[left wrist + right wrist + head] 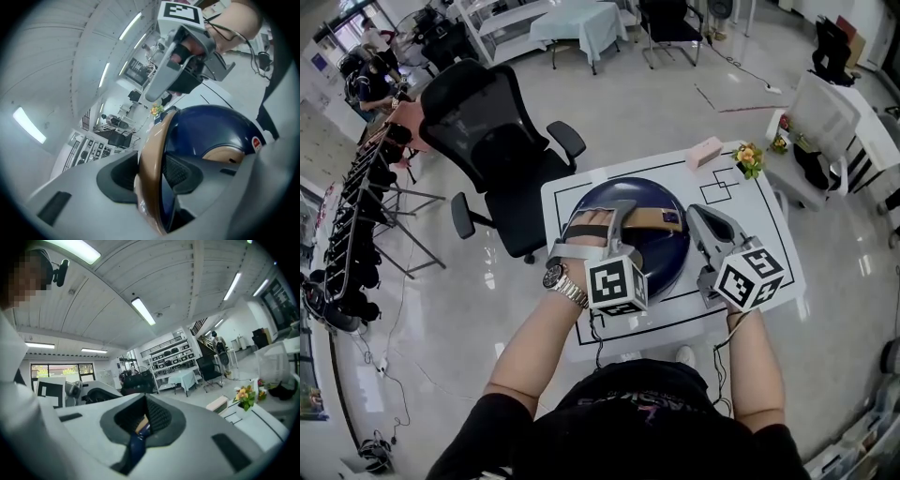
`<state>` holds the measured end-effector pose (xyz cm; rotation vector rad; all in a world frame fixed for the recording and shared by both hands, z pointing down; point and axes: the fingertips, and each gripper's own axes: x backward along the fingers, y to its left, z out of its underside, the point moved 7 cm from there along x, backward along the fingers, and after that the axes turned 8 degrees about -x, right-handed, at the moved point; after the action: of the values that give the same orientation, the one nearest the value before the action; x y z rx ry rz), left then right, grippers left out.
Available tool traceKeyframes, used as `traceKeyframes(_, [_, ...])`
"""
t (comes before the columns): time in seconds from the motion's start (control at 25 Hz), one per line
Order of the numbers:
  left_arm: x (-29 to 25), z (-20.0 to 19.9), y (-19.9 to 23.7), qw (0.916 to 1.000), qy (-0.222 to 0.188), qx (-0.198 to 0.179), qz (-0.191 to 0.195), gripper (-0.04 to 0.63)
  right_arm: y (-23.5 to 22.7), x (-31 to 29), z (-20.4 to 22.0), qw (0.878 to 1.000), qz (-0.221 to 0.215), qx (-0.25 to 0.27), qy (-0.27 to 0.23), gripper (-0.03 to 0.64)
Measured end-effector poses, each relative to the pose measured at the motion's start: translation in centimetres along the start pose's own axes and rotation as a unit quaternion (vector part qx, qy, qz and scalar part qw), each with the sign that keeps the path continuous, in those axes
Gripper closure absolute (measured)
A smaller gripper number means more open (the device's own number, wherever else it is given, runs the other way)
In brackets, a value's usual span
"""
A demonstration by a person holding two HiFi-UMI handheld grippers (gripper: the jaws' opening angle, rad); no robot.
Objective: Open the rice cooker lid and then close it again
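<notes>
Left gripper (602, 223) pinches the tan curved handle (151, 140) of the round navy-blue rice cooker (667, 255) at the centre of the white table (769, 220). Right gripper (705, 223) has its jaws pressed together with nothing in them, nearer the table's right edge.

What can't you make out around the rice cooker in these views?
1. Head view: the rice cooker's near side, covered by the left hand-held gripper and its marker cube.
2. Left gripper view: the red label, cut off by a jaw and too small to read.
3. Right gripper view: the rice cooker, only a blue-tan sliver past the right hand-held gripper's shut jaws.
</notes>
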<state>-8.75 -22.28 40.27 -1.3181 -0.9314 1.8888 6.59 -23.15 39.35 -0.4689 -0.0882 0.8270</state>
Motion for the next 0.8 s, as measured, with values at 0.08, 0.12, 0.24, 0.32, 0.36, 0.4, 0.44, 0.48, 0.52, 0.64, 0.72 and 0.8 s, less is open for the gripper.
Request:
traceKeyframes(0.08, [0.4, 0.1, 0.6, 0.9999, -0.005, 0.013, -0.003, 0.439, -0.6, 1.1, -1.1, 1.000, 0.010, 0.003, -0.020, 0.615])
traceKeyframes(0.12, [0.7, 0.2, 0.8, 0.9997, -0.007, 0.021, -0.005, 0.439, -1.0, 1.6, -1.6, 0.999, 0.014, 0.000, -0.029, 0.615])
traceKeyframes(0.24, [1.5, 0.7, 1.5, 0.9988, -0.016, 0.045, -0.012, 0.439, -1.5, 2.4, -2.3, 0.999, 0.021, -0.007, -0.041, 0.615])
traceKeyframes(0.32, [2.1, 1.2, 2.1, 0.9976, -0.023, 0.063, -0.018, 0.439, -1.5, 2.4, -2.3, 0.999, 0.022, -0.004, -0.041, 0.615])
traceKeyframes(0.36, [2.5, 1.5, 2.4, 0.9967, -0.027, 0.073, -0.022, 0.439, -1.4, 2.3, -2.3, 0.999, 0.022, -0.003, -0.040, 0.615])
traceKeyframes(0.4, [2.8, 1.8, 2.7, 0.9957, -0.031, 0.083, -0.026, 0.439, -1.3, 2.3, -2.2, 0.999, 0.022, -0.003, -0.040, 0.615])
traceKeyframes(0.44, [3.2, 2.1, 2.9, 0.9945, -0.035, 0.094, -0.030, 0.440, -1.3, 2.2, -2.1, 0.999, 0.022, -0.003, -0.040, 0.615])
traceKeyframes(0.48, [3.5, 2.4, 3.2, 0.9929, -0.040, 0.106, -0.035, 0.440, -1.3, 2.1, -2.1, 0.999, 0.022, -0.004, -0.041, 0.615])
traceKeyframes(0.52, [3.8, 2.7, 3.5, 0.9912, -0.045, 0.118, -0.040, 0.440, -1.2, 2.0, -2.2, 0.999, 0.021, -0.004, -0.042, 0.615])
traceKeyframes(0.64, [4.8, 3.7, 4.2, 0.9848, -0.064, 0.152, -0.055, 0.440, -1.0, 1.7, -2.4, 0.999, 0.016, -0.005, -0.044, 0.615])
traceKeyframes(0.72, [5.6, 4.5, 4.6, 0.9801, -0.075, 0.171, -0.066, 0.440, -0.5, 1.4, -2.5, 0.999, 0.011, -0.004, -0.045, 0.615])
traceKeyframes(0.8, [6.5, 5.5, 4.9, 0.9757, -0.085, 0.186, -0.079, 0.442, 0.3, 0.9, -2.5, 0.999, 0.004, -0.002, -0.043, 0.615])
